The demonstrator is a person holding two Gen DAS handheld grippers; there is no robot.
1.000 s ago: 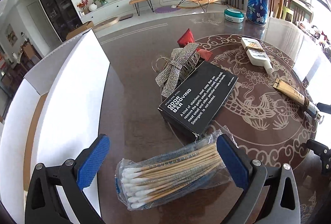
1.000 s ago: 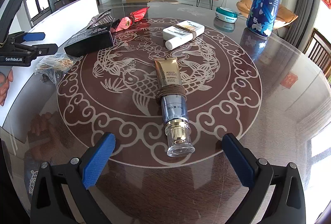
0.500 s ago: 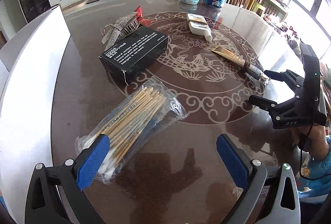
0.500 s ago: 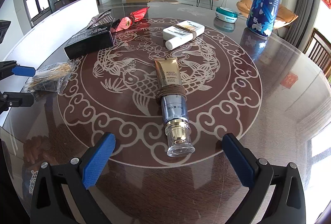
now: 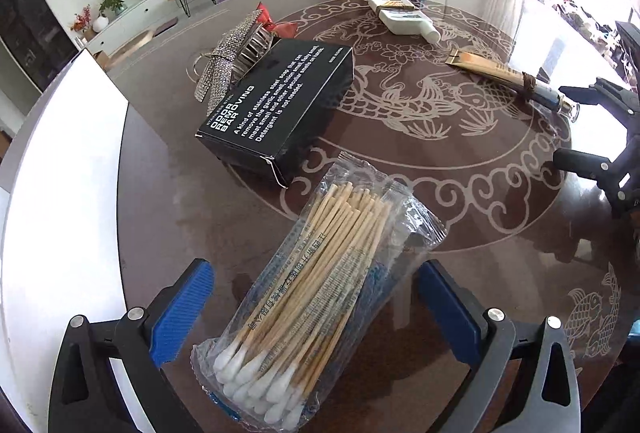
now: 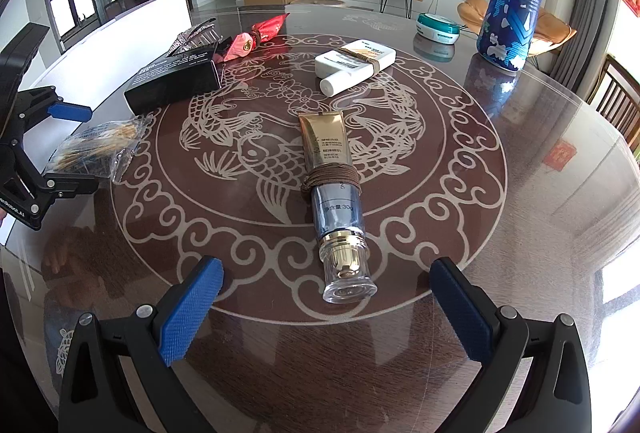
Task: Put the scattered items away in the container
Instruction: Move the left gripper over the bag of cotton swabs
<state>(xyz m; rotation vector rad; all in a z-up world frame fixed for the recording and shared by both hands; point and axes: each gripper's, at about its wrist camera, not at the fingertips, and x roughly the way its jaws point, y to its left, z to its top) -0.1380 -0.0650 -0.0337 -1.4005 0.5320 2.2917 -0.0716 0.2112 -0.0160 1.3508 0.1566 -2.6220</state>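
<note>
Swab packet (image 5: 320, 297) between open left hand-held gripper (image 5: 316, 309) fingers, black box (image 5: 276, 109) just beyond.

Both grippers (image 5: 316, 309) (image 6: 326, 309): black frames, blue ribbed pads, silver screws, white lettering.

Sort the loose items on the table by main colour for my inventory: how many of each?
Black box: 1
White bottle: 1
Gold tube: 1
Red candy wrappers: 2
Silver rhinestone clip: 1
Clear swab pack: 1
Total: 7
</note>
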